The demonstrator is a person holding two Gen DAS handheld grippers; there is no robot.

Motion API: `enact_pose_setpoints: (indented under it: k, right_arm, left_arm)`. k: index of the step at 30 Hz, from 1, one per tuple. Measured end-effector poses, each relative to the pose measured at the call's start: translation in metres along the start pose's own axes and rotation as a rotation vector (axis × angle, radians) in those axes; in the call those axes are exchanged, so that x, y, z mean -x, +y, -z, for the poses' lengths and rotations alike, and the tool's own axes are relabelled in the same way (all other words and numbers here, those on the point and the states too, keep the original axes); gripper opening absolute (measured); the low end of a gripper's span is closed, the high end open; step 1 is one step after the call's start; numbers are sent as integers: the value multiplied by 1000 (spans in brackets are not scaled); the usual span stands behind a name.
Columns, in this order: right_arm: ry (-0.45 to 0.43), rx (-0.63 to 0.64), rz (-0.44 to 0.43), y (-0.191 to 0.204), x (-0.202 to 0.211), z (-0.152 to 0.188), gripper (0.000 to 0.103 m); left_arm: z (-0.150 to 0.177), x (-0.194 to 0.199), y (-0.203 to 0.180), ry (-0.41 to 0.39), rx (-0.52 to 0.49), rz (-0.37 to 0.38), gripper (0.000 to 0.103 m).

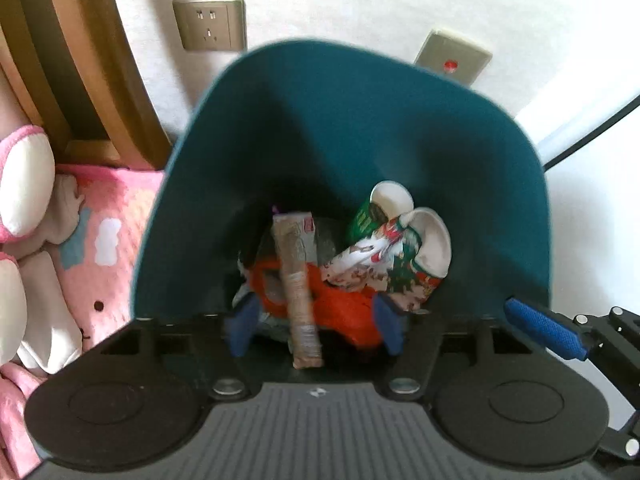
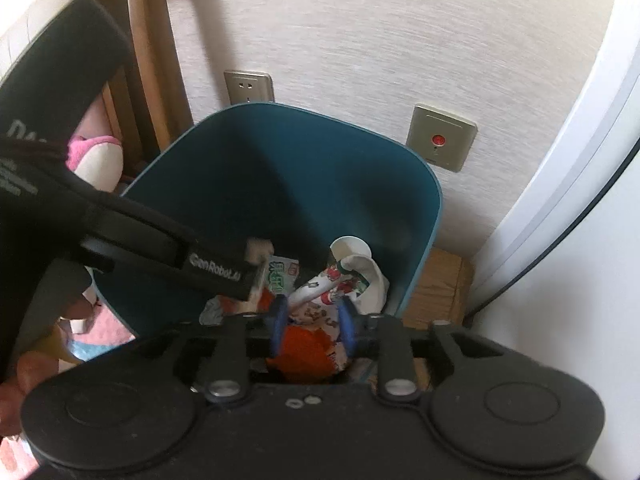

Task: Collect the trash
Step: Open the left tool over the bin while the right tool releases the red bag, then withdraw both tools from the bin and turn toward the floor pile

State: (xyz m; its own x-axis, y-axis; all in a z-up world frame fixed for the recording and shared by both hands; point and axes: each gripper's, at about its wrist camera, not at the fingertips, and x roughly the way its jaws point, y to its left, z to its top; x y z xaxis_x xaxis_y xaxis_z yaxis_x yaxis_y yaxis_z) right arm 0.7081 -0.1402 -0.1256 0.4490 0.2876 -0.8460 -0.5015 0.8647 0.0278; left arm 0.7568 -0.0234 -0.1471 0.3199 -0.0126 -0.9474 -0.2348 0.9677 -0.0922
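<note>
Grippers (image 1: 314,326) over bin rim (image 1: 360,50)

A home bedroom: a wooden bed frame (image 1: 76,80) stands against a wallpapered wall, with pink cartoon-print bedding (image 1: 108,240), plush toys (image 1: 24,184), a wall socket (image 1: 209,24) and a teal wastebasket (image 1: 360,128).

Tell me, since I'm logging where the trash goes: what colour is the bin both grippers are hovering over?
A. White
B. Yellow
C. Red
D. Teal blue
D: the bin has teal-blue walls in both wrist views, with the left gripper and right gripper above the wrappers inside it.
</note>
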Motion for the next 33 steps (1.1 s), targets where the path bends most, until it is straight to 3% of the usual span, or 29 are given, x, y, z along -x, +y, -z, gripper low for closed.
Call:
enact_pose_setpoints:
  k: [6, 16, 24, 31, 33]
  right_arm:
    - [-30, -22, -12, -3, 12, -1, 35]
    - [-110, -74, -8, 11, 71, 14, 39]
    - [-194, -123, 4, 43, 128, 46, 44]
    - [-264, -180, 8, 83, 174, 91, 48]
    - [-284, -197, 3, 95, 186, 105, 51]
  left_arm:
    - [4, 26, 1, -56, -9, 12, 65]
    - [38, 93, 13, -188, -63, 47, 65]
    - [92, 157, 37, -269, -121, 113, 65]
    - [156, 206, 63, -338, -195, 128, 65]
    - [177, 220, 72, -361, -216, 130, 70]
